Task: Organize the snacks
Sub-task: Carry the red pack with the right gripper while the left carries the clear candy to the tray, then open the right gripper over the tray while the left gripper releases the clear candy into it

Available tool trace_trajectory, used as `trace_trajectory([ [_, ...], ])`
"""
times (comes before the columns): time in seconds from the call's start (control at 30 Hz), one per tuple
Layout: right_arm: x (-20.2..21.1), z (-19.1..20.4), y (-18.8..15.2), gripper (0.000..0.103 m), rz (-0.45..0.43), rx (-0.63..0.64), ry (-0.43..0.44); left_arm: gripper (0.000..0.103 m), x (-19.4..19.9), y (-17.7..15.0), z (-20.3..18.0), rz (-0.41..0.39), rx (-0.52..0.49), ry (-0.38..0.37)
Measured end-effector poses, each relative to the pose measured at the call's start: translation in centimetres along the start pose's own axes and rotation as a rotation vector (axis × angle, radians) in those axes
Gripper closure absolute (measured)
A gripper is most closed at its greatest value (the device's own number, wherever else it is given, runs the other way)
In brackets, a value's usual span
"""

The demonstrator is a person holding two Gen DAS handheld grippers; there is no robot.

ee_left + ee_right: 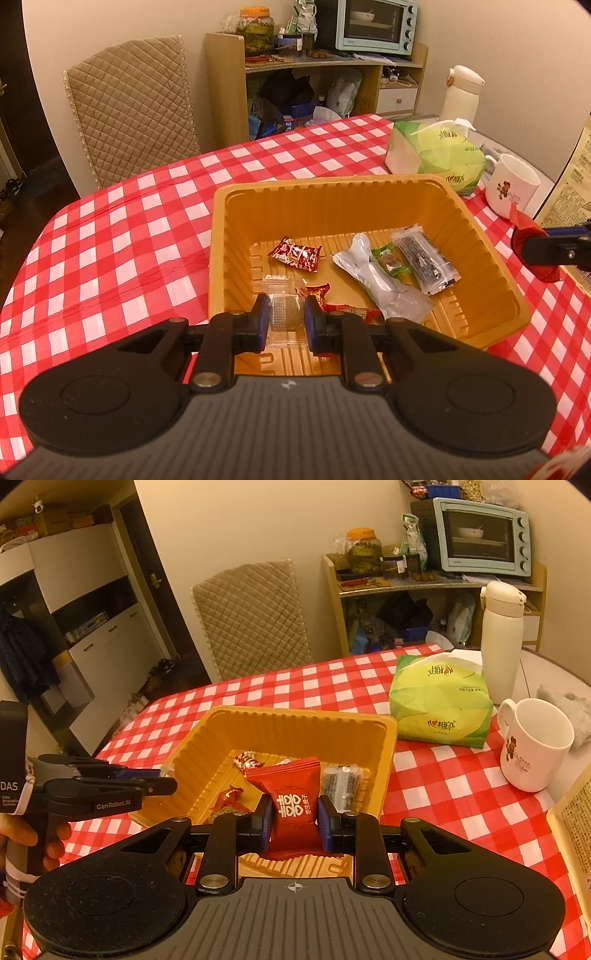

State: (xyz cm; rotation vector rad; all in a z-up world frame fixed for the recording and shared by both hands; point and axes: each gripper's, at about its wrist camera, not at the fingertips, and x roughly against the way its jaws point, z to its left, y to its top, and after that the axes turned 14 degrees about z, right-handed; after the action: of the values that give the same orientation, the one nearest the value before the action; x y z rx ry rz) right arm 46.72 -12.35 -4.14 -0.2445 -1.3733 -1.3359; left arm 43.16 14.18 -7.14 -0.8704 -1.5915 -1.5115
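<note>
Overhead: two hand-held grippers work above an orange tray (461,236) on a red-checked tablecloth (110,236).
Left gripper (287,314): clamped on a clear packet (282,310), held over the tray's near edge.
Right gripper (293,818): pinching a red packet (291,794) upright above the tray's near side.
Tray contents: a red-and-white candy (295,254), a silver pouch (376,284), a green-ended bar (391,262), a dark seaweed-like strip (424,262), and a red wrapper (325,295) by the left fingers.
Beyond the tray: a green tissue pack (439,701), a white mug (535,746) and a white flask (502,635), well apart from the tray.
</note>
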Motion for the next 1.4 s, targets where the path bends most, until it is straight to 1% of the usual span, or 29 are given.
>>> trace_trajectory([
  [0.33,-0.7,-0.4,0.1,0.077,0.01,-0.018,-0.005,0.084,-1.4,0.1,0.3,0.04,0.008,-0.005],
  [0.8,-2.3,-0.4,0.8,0.077,0.024,-0.023,-0.004,0.081,-0.2,0.0,0.4,0.023,0.0,-0.046],
  [0.87,-2.7,-0.5,1.0,0.077,0.03,-0.022,-0.006,0.079,-0.1,0.0,0.4,0.025,-0.003,-0.048],
  [1.2,-4.8,-1.3,1.3,0.077,0.072,-0.041,-0.013,0.078,0.0,0.0,0.6,0.028,0.009,-0.048],
  [1.3,-5.4,-1.4,1.2,0.077,0.075,-0.042,-0.014,0.076,0.0,-0.1,0.7,0.029,0.011,-0.05],
  [1.4,-5.7,-1.7,1.2,0.077,0.066,-0.057,0.001,0.071,0.1,-0.2,0.8,0.029,0.012,-0.052],
])
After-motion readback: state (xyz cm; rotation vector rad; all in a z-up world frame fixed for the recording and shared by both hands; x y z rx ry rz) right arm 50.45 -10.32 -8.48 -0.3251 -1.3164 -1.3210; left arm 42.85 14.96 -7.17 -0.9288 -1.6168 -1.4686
